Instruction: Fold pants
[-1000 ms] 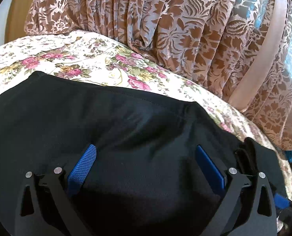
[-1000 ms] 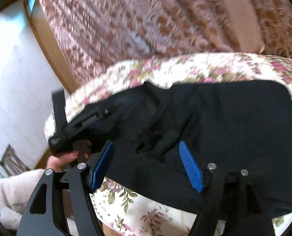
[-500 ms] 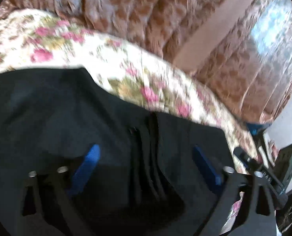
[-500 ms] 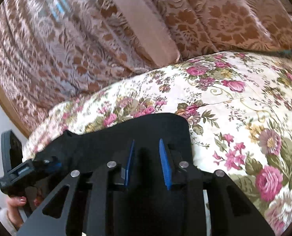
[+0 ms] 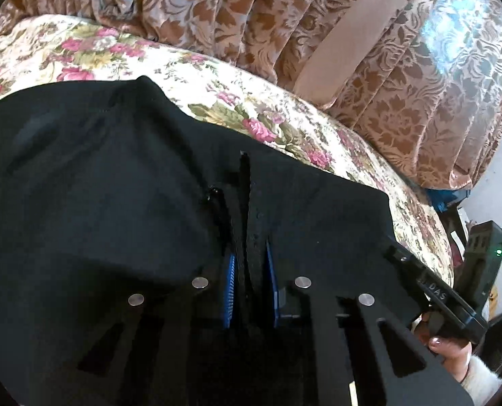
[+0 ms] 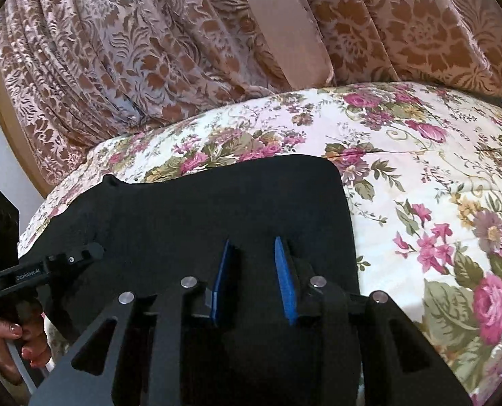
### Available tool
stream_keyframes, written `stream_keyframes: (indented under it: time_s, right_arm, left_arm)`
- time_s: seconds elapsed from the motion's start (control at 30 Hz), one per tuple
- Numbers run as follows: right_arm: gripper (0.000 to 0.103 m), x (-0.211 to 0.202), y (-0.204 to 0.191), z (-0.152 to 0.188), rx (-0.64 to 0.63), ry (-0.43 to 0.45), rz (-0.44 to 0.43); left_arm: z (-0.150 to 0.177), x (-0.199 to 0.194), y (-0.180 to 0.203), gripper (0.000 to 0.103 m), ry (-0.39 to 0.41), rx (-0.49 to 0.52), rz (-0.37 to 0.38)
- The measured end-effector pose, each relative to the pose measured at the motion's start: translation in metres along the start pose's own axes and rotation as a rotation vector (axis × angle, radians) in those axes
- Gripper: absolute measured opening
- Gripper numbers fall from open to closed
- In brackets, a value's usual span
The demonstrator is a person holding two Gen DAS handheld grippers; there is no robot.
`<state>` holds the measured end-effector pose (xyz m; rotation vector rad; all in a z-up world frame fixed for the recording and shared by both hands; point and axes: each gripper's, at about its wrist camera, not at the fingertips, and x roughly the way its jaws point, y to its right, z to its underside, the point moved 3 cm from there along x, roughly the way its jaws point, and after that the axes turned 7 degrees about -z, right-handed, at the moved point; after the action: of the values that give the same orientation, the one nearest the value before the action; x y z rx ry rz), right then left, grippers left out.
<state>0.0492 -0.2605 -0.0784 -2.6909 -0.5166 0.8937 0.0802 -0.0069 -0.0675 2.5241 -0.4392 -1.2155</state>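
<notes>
We see the left gripper (image 5: 249, 272) go from wide-spread blue pads a second ago to pads drawn close together, with a ridge of the black pants (image 5: 92, 186) pinched between them. The right gripper (image 6: 256, 267) also narrows: its pads stood far apart a second ago and now sit close, over flat black cloth near the pants' rounded edge. The bunched, rumpled fabric seen a second ago from the right wrist now lies smooth on the floral bedspread (image 6: 437, 176). Both views swing and sharpen after the blur.
</notes>
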Motion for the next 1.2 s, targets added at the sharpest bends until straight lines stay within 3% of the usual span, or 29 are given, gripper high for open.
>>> stream_keyframes:
  time_s: [0.37,0.6,0.77,0.9,1.0,1.2]
  right_arm:
    - [0.027,-0.005,0.005,0.007,-0.015,0.063,-0.043]
    - [0.035,-0.006,0.002,0.009,-0.038,0.078,-0.052]
    - [0.041,-0.006,0.001,0.01,-0.049,0.083,-0.071]
    - [0.042,-0.007,0.001,0.01,-0.051,0.088,-0.082]
    - [0.045,-0.007,0.0,0.011,-0.055,0.091,-0.089]
    - [0.05,-0.007,-0.002,0.011,-0.071,0.089,-0.094]
  left_arm:
    - [0.013,-0.008,-0.003,0.022,0.089,0.001,0.019]
    - [0.013,-0.019,-0.007,0.036,0.102,-0.022,-0.004]
    - [0.006,-0.043,-0.026,0.057,0.128,-0.083,-0.078]
    - [0.004,-0.071,-0.065,0.059,0.171,-0.228,-0.193]
    - [0.003,-0.094,-0.098,0.069,0.214,-0.346,-0.264]
    - [0.002,-0.131,-0.154,0.071,0.287,-0.484,-0.415]
